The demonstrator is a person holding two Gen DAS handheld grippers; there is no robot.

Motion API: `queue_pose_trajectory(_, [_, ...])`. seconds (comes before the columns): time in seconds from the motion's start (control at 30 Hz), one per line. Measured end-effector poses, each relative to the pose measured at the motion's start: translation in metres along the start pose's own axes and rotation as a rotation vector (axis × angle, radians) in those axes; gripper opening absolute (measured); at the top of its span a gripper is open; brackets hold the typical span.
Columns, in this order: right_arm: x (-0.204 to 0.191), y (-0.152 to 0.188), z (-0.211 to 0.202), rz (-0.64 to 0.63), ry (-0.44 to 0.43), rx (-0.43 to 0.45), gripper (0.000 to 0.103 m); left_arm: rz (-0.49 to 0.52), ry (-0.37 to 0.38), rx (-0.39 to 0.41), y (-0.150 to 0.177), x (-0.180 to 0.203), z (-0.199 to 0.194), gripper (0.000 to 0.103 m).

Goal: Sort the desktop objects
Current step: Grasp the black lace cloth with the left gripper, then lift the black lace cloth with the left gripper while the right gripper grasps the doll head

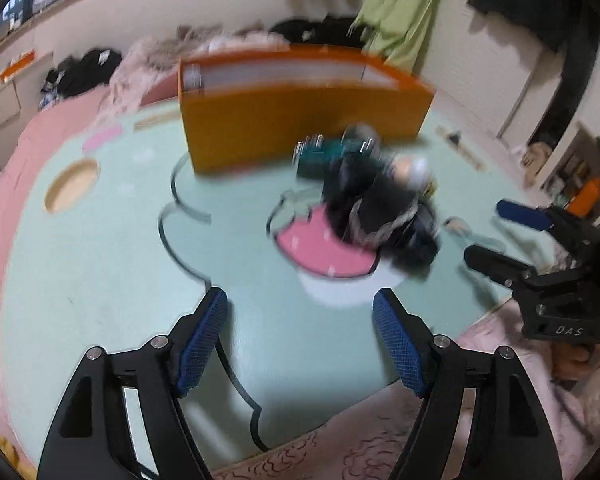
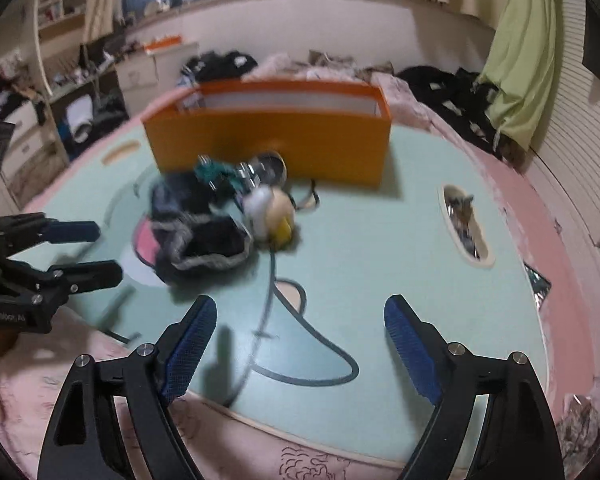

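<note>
A blurred heap of small objects lies mid-table: a dark open pouch [image 1: 380,216] [image 2: 204,240], a teal item with metal parts [image 1: 320,156] [image 2: 216,174], and a white-and-yellow rounded thing [image 2: 272,212] [image 1: 412,170]. Behind it stands an orange box [image 1: 300,120] [image 2: 272,136]. My left gripper [image 1: 300,308] hovers open over the mint tabletop, short of the heap, with nothing between its blue pads. My right gripper [image 2: 300,312] is open too and empty, in front of the heap. Each gripper shows in the other's view: the right one [image 1: 496,232], the left one [image 2: 88,252].
The round mint table [image 1: 100,260] [image 2: 380,240] has a pink rim and a cartoon print. A cut-out hole [image 1: 72,186] [image 2: 466,224] sits near its edge. Pink bedding with dark clothes [image 2: 452,88] lies behind, a green cloth [image 2: 520,60] hangs at the right, and shelves [image 2: 60,92] stand at the left.
</note>
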State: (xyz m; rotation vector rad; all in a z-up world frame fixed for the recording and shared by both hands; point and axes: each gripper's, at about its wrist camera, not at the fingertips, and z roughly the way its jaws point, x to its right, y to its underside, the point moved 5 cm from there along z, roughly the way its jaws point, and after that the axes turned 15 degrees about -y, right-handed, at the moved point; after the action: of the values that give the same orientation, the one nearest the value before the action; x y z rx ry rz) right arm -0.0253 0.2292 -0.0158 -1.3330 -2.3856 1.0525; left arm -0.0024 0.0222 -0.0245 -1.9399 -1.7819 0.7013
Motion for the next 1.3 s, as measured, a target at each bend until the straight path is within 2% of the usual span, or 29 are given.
queue_pose_trajectory(0.07, [0.004,0.003,0.006,0.017,0.017,-0.003,0.097,0.021,-0.039,-0.012,0.001,0.004,0.003,0.085])
queue_pose_trajectory(0.1, [0.006,0.005,0.008,0.028,0.021,-0.001,0.103,0.038,-0.059,-0.013,0.001,0.006,0.004,0.092])
queue_pose_trajectory(0.17, [0.009,0.006,0.008,0.034,0.024,0.008,0.103,0.054,-0.067,-0.02,0.004,0.012,0.008,0.103])
queue_pose_trajectory(0.47, [0.012,0.008,0.009,0.024,0.016,0.021,0.103,0.04,-0.068,-0.009,0.004,0.011,0.006,0.103])
queue_pose_trajectory(0.57, [0.012,0.007,0.009,0.025,0.014,0.023,0.103,0.0,-0.001,0.007,-0.004,0.011,-0.002,0.102])
queue_pose_trajectory(0.67, [0.013,0.007,0.009,0.024,0.013,0.024,0.103,-0.063,0.118,0.056,-0.026,0.015,-0.018,0.102])
queue_pose_trajectory(0.77, [0.013,0.007,0.009,0.025,0.012,0.024,0.103,-0.074,0.107,0.066,-0.05,0.025,-0.016,0.102])
queue_pose_trajectory(0.83, [0.012,0.007,0.009,0.024,0.012,0.025,0.103,-0.051,0.068,0.056,-0.061,0.033,-0.006,0.095])
queue_pose_trajectory(0.93, [0.013,0.007,0.009,0.024,0.012,0.024,0.103,-0.027,0.022,-0.009,-0.064,0.041,0.018,0.075])
queue_pose_trajectory(1.0, [0.012,0.007,0.009,0.024,0.012,0.024,0.103,-0.041,0.06,-0.053,-0.058,0.041,0.027,0.062])
queue_pose_trajectory(1.07, [0.012,0.007,0.009,0.024,0.013,0.025,0.103,-0.059,0.109,-0.043,-0.053,0.037,0.022,0.049])
queue_pose_trajectory(1.17, [0.012,0.007,0.009,0.025,0.012,0.025,0.103,-0.036,0.092,-0.01,-0.044,0.029,0.008,0.043])
queue_pose_trajectory(1.3, [0.012,0.007,0.009,0.024,0.013,0.025,0.103,-0.044,0.107,-0.003,-0.029,0.016,-0.002,0.042])
